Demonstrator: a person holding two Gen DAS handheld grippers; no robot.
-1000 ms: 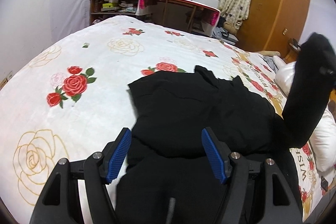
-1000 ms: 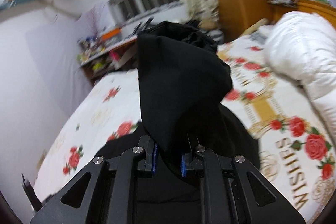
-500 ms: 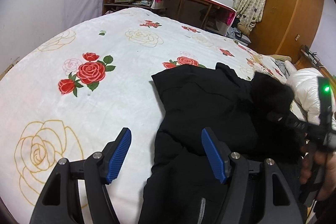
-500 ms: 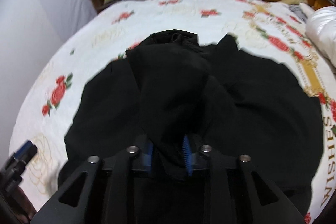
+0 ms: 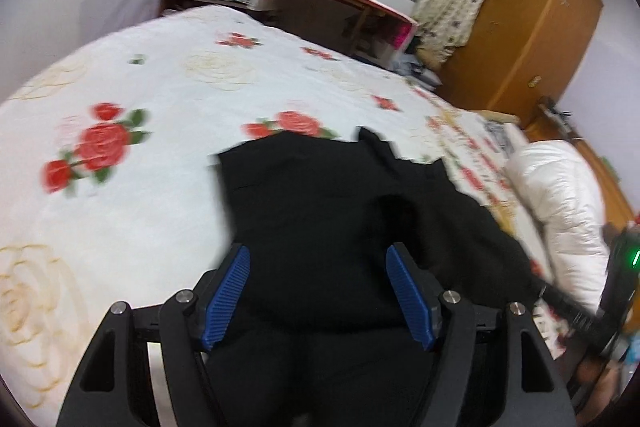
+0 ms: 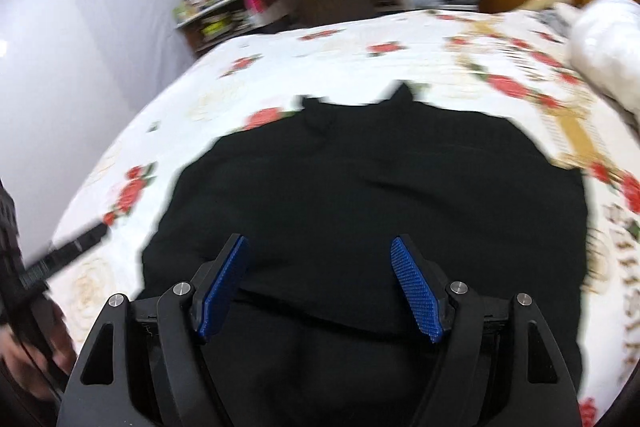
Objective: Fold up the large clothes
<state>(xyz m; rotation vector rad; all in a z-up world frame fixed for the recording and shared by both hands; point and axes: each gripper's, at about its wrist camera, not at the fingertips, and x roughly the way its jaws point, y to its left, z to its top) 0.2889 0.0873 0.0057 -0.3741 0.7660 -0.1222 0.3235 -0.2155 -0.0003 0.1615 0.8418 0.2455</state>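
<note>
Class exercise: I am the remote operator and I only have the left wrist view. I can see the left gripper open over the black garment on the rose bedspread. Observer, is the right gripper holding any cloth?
Observer: No. The right gripper is open, with nothing between its blue pads, above the black garment.
Operator: What lies on the garment's right side?
Observer: Bedspread with a gold band, then a white duvet at the far right.
Operator: Can you see my left gripper from there?
Observer: Only a blurred black part at the left edge.
</note>
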